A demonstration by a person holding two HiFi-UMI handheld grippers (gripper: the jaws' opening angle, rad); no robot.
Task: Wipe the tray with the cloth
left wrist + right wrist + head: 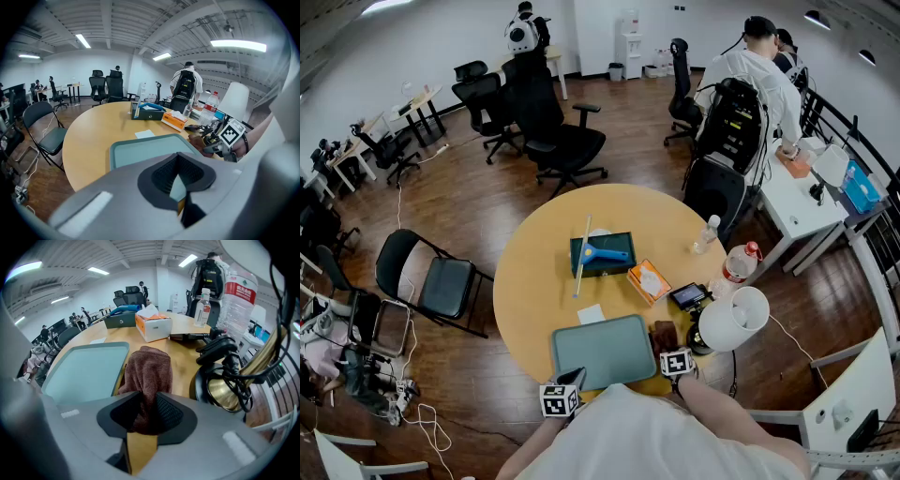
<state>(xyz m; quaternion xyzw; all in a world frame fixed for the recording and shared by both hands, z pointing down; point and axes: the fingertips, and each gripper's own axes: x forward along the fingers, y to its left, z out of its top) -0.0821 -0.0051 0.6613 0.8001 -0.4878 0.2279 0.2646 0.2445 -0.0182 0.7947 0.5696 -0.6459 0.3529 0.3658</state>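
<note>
The cloth (149,369), a brown terry rag, lies bunched on the round table (534,272) just beside the right rim of the teal tray (84,376). Its near end is pinched in the right gripper (146,411), whose jaws are drawn in tight on the folds. The grip sits at one end, probably so the rest of the rag can trail flat once it is carried over the rim.

The left gripper (178,176) hangs over the tray's near edge with its jaws closed together and nothing between them; only a sliver of tray shows through the slit. It looks placed to steady the tray against sliding while the other gripper wipes. The tray itself is bare and sits at the table edge nearest the person, within easy reach of both grippers.

Right of the cloth stands a brass-based lamp (225,394) wrapped in cables, close enough to snag a wide swing. Beyond are an orange tissue box (152,326), a water bottle (239,296) and a dark box (603,253), well clear of the wiping area.
</note>
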